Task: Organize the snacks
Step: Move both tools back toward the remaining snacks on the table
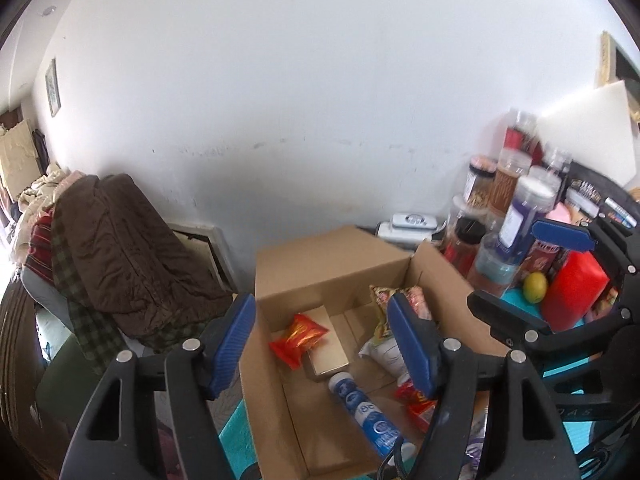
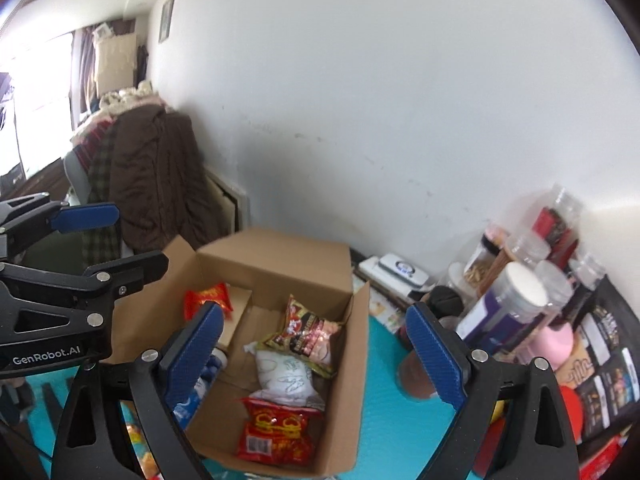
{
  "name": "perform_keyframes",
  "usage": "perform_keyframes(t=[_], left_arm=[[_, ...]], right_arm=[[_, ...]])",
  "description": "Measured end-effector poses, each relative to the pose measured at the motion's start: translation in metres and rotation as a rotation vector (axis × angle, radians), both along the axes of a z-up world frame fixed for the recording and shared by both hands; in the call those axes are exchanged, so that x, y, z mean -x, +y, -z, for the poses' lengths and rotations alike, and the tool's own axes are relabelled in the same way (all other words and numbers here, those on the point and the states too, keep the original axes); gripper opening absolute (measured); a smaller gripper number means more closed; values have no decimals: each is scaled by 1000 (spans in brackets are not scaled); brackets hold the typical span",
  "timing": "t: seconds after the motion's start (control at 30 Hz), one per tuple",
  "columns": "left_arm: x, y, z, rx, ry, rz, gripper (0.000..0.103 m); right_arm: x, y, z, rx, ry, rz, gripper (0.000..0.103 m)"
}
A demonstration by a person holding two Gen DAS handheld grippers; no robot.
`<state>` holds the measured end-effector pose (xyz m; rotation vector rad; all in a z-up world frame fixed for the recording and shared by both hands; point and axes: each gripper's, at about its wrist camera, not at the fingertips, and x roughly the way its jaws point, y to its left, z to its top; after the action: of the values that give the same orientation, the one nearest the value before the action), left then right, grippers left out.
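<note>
In the left wrist view, the left gripper [image 1: 320, 344] is held above the open cardboard box [image 1: 332, 256], with its blue fingers wide apart and nothing between them. Inside the box, a small red packet [image 1: 298, 336] is seen lying on a flat beige carton [image 1: 326, 344], and a blue-and-white tube [image 1: 366, 412] is lying on the floor of the box. At the right edge, the right gripper [image 1: 532, 268] is seen from the side, also spread open and empty, in front of a red box [image 1: 574, 296] and a yellow round fruit [image 1: 535, 287].

In the right wrist view, the right gripper [image 2: 316, 356] is opened wide over the same box. Three soft bags are seen in a row: a dark printed bag [image 2: 306, 330], a white pouch [image 2: 286, 376] and a red bag [image 2: 276, 430]. More snacks are kept outside the box on the right, among clear jars [image 2: 516, 300] and dark packets [image 2: 608, 364] on the teal mat [image 2: 380, 380].

The bags are judged to be light, soft and easily crushed, with slippery film; a sealed edge or corner is probably the best place to be pinched. The jars are judged stiffer and heavier, and should be taken around the body.
</note>
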<state>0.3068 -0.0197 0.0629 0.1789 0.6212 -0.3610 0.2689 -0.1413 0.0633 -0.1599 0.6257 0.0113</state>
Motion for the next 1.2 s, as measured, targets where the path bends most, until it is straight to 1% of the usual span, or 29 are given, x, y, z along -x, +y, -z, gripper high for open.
perform_keyframes(t=[0.17, 0.23, 0.33, 0.53, 0.7, 0.93, 1.1, 1.2], left_arm=[[30, 6, -27, 27, -54, -1, 69], [40, 8, -34, 30, -75, -6, 74], [55, 11, -45, 45, -104, 2, 78], [91, 14, -63, 62, -159, 32, 79], [116, 16, -72, 72, -192, 58, 80], [145, 21, -70, 97, -197, 89, 81], [161, 24, -57, 100, -176, 115, 81], [171, 24, -46, 96, -156, 123, 81]], right_arm=[[25, 1, -22, -5, -49, -1, 94], [37, 3, -29, -2, -72, -2, 94], [52, 5, -38, 3, -89, 4, 94], [81, 8, -52, -5, -116, 6, 94], [104, 9, -58, -15, -135, 26, 94], [135, 7, -54, -32, -145, 46, 94], [157, 9, -44, -32, -152, 63, 94], [168, 11, -32, -27, -142, 79, 94]])
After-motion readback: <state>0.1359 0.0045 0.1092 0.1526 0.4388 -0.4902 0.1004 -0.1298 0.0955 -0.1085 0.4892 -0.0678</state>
